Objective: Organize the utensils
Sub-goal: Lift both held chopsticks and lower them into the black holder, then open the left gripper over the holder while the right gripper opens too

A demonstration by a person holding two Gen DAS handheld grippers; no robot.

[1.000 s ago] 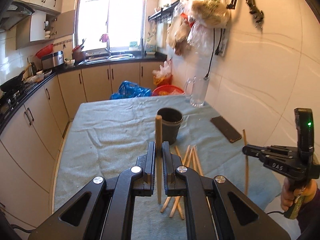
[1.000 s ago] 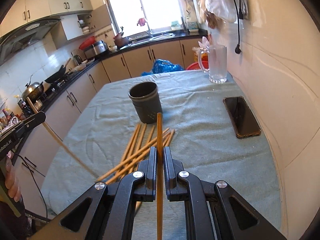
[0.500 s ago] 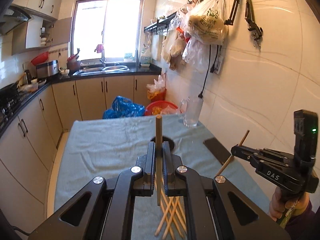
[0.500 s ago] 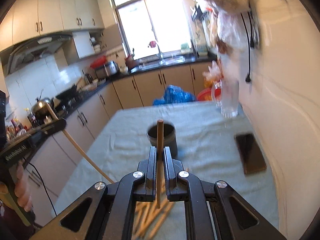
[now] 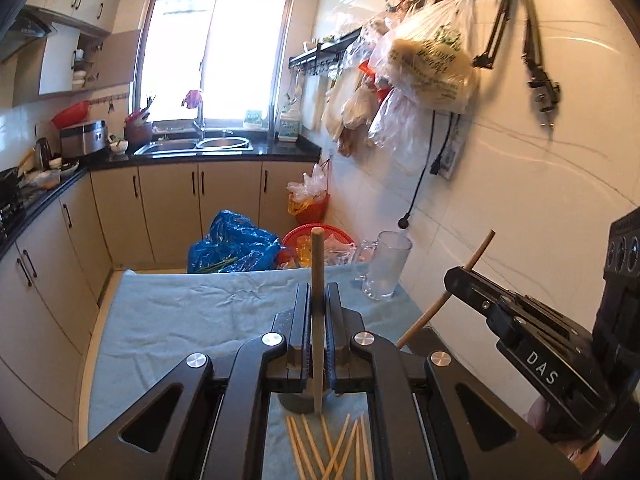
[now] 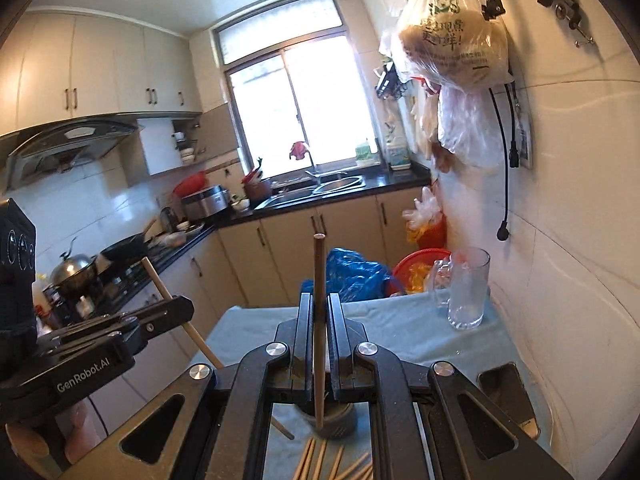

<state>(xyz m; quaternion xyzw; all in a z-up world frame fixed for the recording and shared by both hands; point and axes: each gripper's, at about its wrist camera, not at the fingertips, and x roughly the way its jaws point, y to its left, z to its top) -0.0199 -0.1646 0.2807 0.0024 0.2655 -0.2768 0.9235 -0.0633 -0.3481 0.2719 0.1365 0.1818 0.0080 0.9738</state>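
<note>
My left gripper [image 5: 318,300] is shut on a wooden chopstick [image 5: 317,320] that stands upright between its fingers. My right gripper [image 6: 319,312] is shut on another upright chopstick [image 6: 319,320]. Both are raised above the table. The dark utensil cup [image 6: 334,420] sits below the right gripper, mostly hidden by its fingers; in the left wrist view only a sliver of the cup [image 5: 294,402] shows. Several loose chopsticks [image 5: 332,444] lie on the blue-grey cloth [image 5: 180,320] in front of the cup. The right gripper [image 5: 452,278] with its slanted chopstick appears at the right of the left wrist view.
A glass mug [image 6: 466,292] stands at the table's far right by the tiled wall. A dark phone [image 6: 506,396] lies at the right edge. Plastic bags [image 6: 452,40] hang overhead on the wall. Blue bag [image 5: 232,246] and red basket [image 5: 320,236] sit on the floor beyond the table.
Both grippers have risen and tilted up with their chopsticks still held. The cup and loose chopsticks have dropped low in both views, and the far kitchen now fills the frames.
</note>
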